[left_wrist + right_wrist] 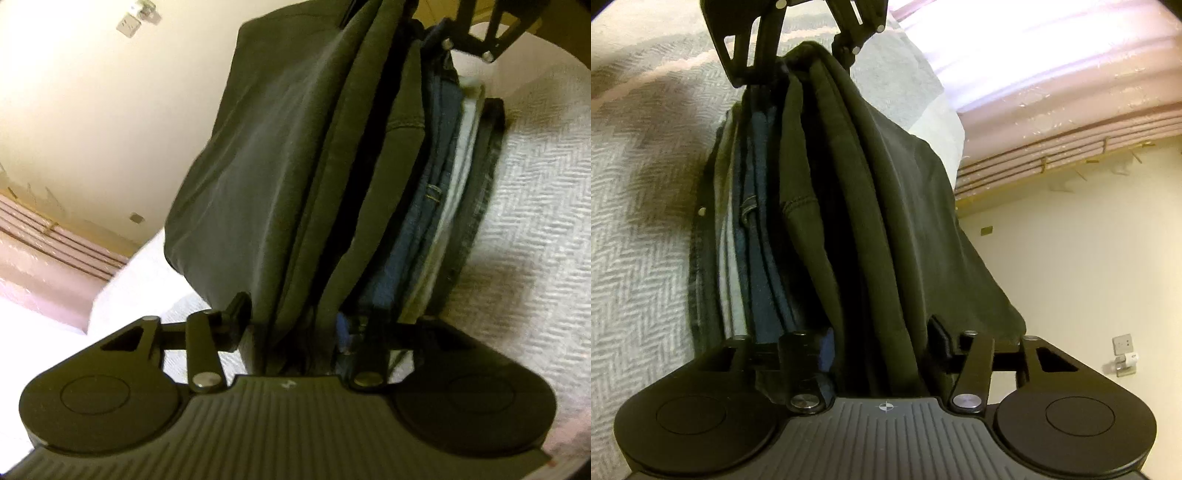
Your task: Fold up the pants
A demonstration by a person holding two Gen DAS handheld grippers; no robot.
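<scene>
Pants [258, 155], dark olive and unlabelled, hang gripped at opposite ends by left tongs [306, 325] and right tongs [882, 339].

The folded pants [280, 177] hide both claws' inner fingertips, and their top edge runs out of frame.

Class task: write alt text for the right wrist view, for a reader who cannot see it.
The right gripper clamps one end of folded dark green pants beside stacked blue clothes on a herringbone bedspread. The left gripper holds the far end.
</scene>
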